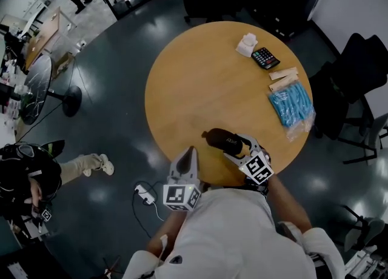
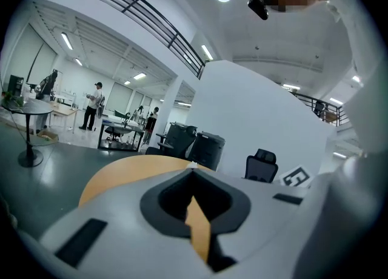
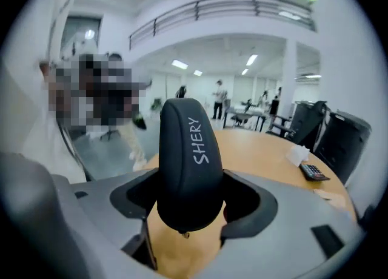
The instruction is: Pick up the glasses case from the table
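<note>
At the near rim of a round worktop (image 1: 200, 84), in the head view, we have the black case (image 1: 223, 141) pinched in the right gripper (image 1: 241, 148). The gripper takes it by the end nearer us, and the rest points out over the wood. The left gripper (image 1: 189, 155) hangs just beside it at the rim, apart from the case. A calculator (image 1: 265, 57) and a blue packet (image 1: 292, 105) lie well apart on the far side.

In the left gripper view, our left jaws are pressed together to a point with nothing between them. Only a sliver of worktop (image 2: 121, 171) shows behind.

In the right gripper view, the right jaws clamp the case (image 3: 185, 162) across its narrow width. Its rounded shell, marked with white lettering, rises out of them. We cannot tell whether it rides clear of the wood.

We judge it a stiff, light shell, smooth and curved. It could slide or pivot in a grip at one end. A hold across the flanks nearer the middle would carry it steadier.
</note>
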{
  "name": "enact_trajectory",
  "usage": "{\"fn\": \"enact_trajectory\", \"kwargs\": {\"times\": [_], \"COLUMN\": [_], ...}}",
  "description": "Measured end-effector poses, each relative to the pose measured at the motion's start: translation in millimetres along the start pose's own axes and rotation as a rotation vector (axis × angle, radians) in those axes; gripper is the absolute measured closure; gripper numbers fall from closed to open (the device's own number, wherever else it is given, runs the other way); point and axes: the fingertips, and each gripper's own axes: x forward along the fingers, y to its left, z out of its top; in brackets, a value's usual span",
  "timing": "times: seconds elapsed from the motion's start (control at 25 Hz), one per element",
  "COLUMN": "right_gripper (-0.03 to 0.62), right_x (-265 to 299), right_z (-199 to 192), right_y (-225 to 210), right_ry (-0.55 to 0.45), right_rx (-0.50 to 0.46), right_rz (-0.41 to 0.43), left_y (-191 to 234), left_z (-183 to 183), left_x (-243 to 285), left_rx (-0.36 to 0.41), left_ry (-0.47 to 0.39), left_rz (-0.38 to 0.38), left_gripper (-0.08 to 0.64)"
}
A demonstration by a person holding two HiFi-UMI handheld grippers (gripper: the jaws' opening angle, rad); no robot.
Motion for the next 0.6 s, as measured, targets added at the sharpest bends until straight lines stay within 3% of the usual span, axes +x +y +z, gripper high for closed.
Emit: {"fn": "enact_trajectory", "kwargs": {"times": [0.12,0.24,0.4,0.6], "right_gripper": [0.271,0.271,0.272,0.272], "right_x": [-62.6,-108.2,-123.7,-121.3], "right_z": [59.9,87.4,90.7,88.1], "right_y": [-12.2,-20.9,-17.1,-7.8], "right_ry": [-0.311,-0.48,-0.515,-0.516], "right_rx": [0.216,0.335,0.361,0.364], "right_rz": [-0.102,-0.228,-0.318,-0.315], "left_y": [-3.4,-12.9,-26.0,-31.1], "left_z": [13.8,23.9,29.6,33.9], "left_x": [1.7,5.6,12.9,17.9], "left_rx": [0.013,0.027,0.037,0.044], "left_ry": [-0.032,-0.058,-0.078,-0.093], "left_rz": [-0.015,-0.039,-0.067,-0.066], "left_gripper": [0.554,0.554,0.554,0.554]}}
